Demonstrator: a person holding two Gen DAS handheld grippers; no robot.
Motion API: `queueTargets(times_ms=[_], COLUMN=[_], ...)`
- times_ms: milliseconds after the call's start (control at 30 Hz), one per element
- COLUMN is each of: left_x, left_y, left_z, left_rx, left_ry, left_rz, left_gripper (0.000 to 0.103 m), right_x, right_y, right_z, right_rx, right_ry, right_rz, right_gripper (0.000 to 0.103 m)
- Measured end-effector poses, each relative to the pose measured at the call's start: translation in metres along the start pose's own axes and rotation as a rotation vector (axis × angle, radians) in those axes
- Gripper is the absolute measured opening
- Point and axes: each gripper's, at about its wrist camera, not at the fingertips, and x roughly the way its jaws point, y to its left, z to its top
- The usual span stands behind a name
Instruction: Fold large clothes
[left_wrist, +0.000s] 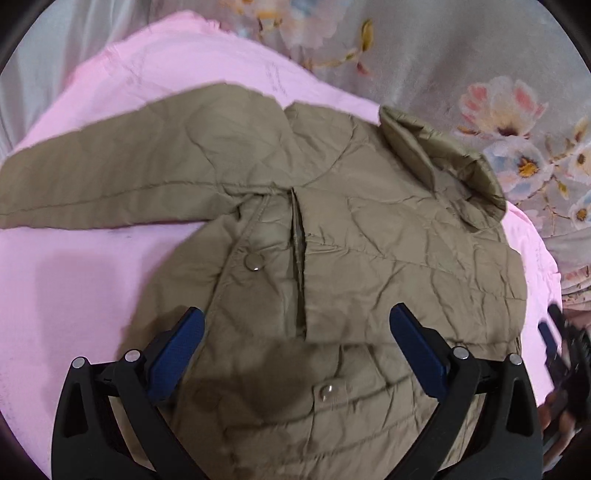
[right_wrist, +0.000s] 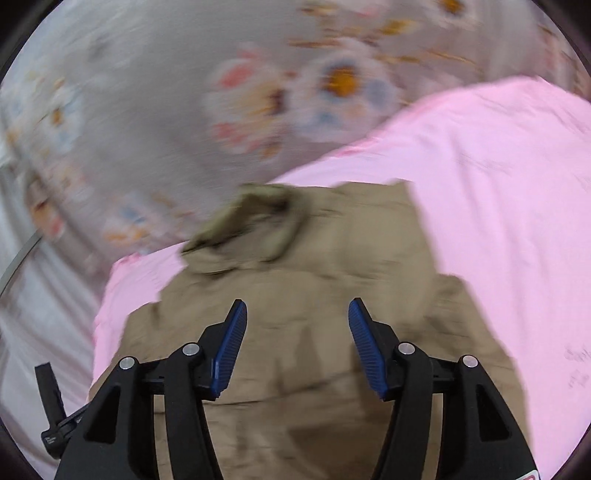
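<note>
An olive quilted jacket (left_wrist: 369, 251) lies flat on a pink sheet (left_wrist: 74, 288), front up with snap buttons, one sleeve stretched out to the left and its collar at the upper right. My left gripper (left_wrist: 295, 321) is open above the jacket's front, holding nothing. In the right wrist view, which is motion-blurred, the same jacket (right_wrist: 314, 295) lies below my right gripper (right_wrist: 297, 317). That gripper is open and empty over the jacket's body. The collar (right_wrist: 255, 218) is bunched ahead of it.
The pink sheet (right_wrist: 498, 203) lies over a grey floral bedspread (left_wrist: 461, 55), which also shows in the right wrist view (right_wrist: 166, 92). The other gripper (left_wrist: 561, 350) shows at the right edge of the left wrist view.
</note>
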Motion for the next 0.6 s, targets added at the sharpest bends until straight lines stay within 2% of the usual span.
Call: queueTargets(times_ms=[100, 167, 233, 267, 300, 333, 367, 400, 433, 467, 600], left_x=[0.017, 0.018, 0.021, 0.024, 0.026, 0.028, 0.029, 0.027, 0.021, 0.016, -0.035], left_y=[-0.001, -0.005, -0.011, -0.015, -0.019, -0.023, -0.024, -0.028, -0.031, -0.033, -0.058], left_z=[0.005, 0.006, 0.008, 0.01, 0.012, 0.015, 0.018, 0.022, 0.027, 0.031, 0.048], left_rx=[-0.04, -0.047, -0.047, -0.037, -0.023, -0.007, 0.001, 0.015, 0.031, 0.044, 0.161], left_ry=[0.016, 0.009, 0.007, 0.013, 0.018, 0.02, 0.016, 0.003, -0.022, -0.039, -0.262], left_rz=[-0.029, -0.057, -0.079, -0.074, -0.066, -0.036, -0.017, -0.018, -0.015, -0.018, -0.022], left_gripper=[0.097, 0.096, 0.084, 0.07, 0.048, 0.039, 0.013, 0.005, 0.004, 0.003, 0.002], right_x=[0.01, 0.019, 0.027, 0.03, 0.033, 0.036, 0.039, 0.043, 0.043, 0.04, -0.011], right_y=[-0.049, -0.072, -0.086, -0.089, -0.091, -0.093, -0.091, -0.09, -0.086, -0.075, -0.036], right_z=[0.001, 0.0, 0.003, 0.004, 0.007, 0.01, 0.013, 0.018, 0.023, 0.026, 0.044], right_rx=[0.105, 0.17, 0.229, 0.245, 0.259, 0.268, 0.27, 0.267, 0.248, 0.23, 0.094], right_ry=[0.04, 0.074, 0.086, 0.084, 0.079, 0.073, 0.071, 0.067, 0.064, 0.046, -0.171], right_rz=[-0.052, -0.035, -0.003, 0.006, 0.012, 0.018, 0.023, 0.024, 0.011, 0.016, 0.089], right_gripper=[0.058, 0.058, 0.058, 0.058, 0.057, 0.053, 0.045, 0.016, 0.007, 0.006, 0.003])
